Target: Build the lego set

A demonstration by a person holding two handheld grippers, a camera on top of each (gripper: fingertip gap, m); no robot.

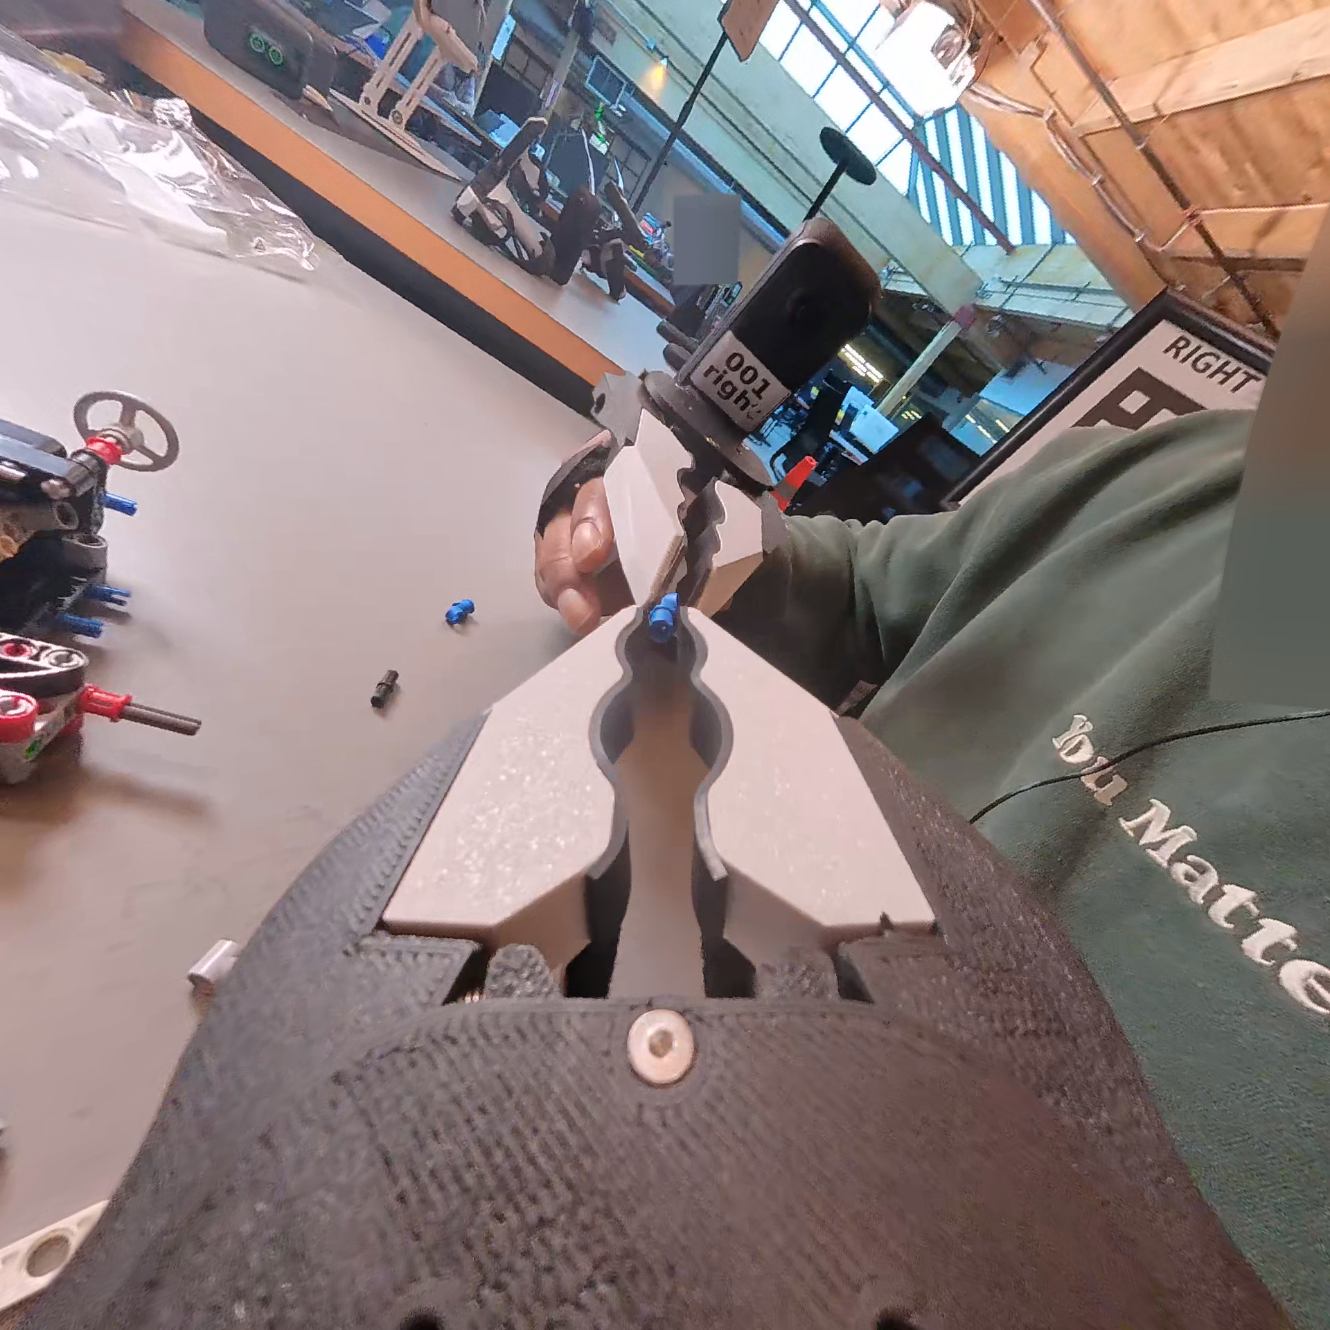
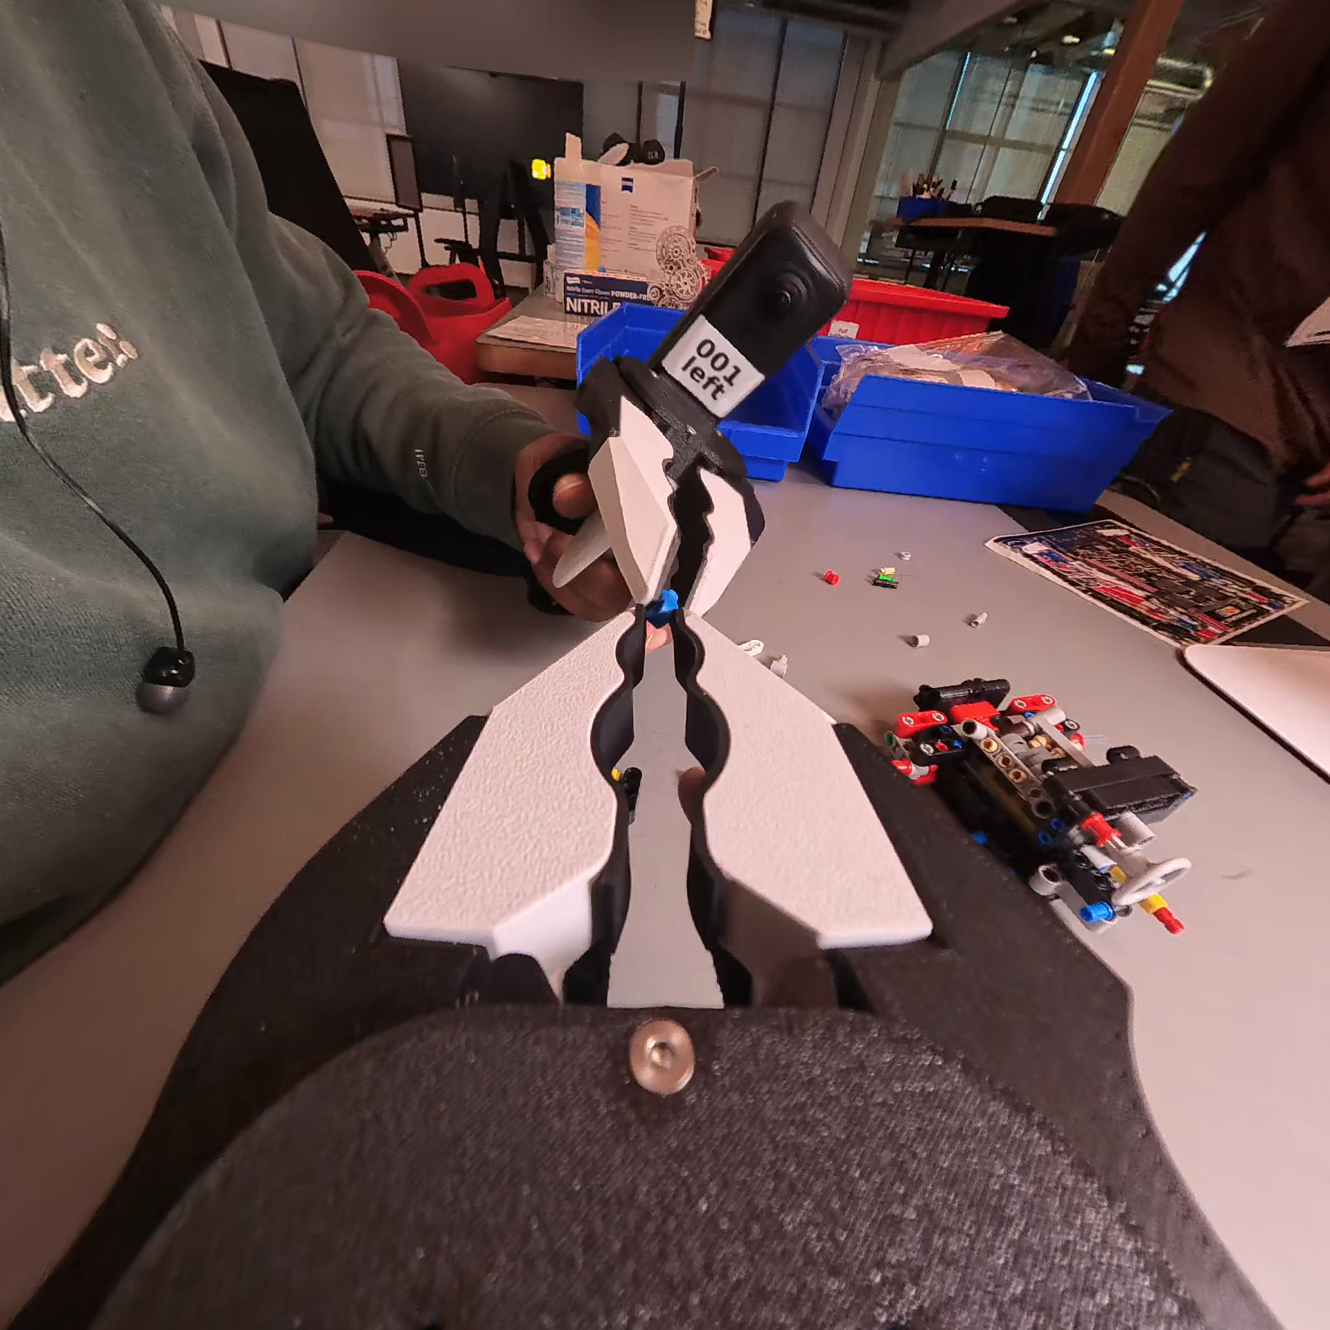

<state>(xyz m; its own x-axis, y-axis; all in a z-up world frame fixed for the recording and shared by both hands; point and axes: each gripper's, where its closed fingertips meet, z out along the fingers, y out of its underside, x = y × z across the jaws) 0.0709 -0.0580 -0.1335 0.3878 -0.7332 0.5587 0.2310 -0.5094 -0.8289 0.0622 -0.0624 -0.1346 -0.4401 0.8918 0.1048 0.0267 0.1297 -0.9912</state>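
Observation:
A small blue pin [image 1: 661, 620] is held in the air between both grippers, which meet tip to tip over the grey table [image 1: 288, 432]. My left gripper [image 1: 662, 625] is shut on one end of it. My right gripper [image 2: 656, 620] comes from the opposite side and is shut on the other end of the blue pin [image 2: 662, 603]. The part-built black, red and grey lego model [image 2: 1029, 784] lies on the table to the right of my right gripper. It also shows at the left edge of the left wrist view [image 1: 50, 547].
A loose blue pin [image 1: 459, 610] and a black pin [image 1: 384, 687] lie on the table. Small red [image 2: 831, 576] and grey [image 2: 917, 640] pieces are scattered near the instruction booklet [image 2: 1144, 583]. Blue bins [image 2: 971, 439] stand behind. Clear plastic bags [image 1: 108, 144] lie far left. The grippers are tip to tip, or close to it.

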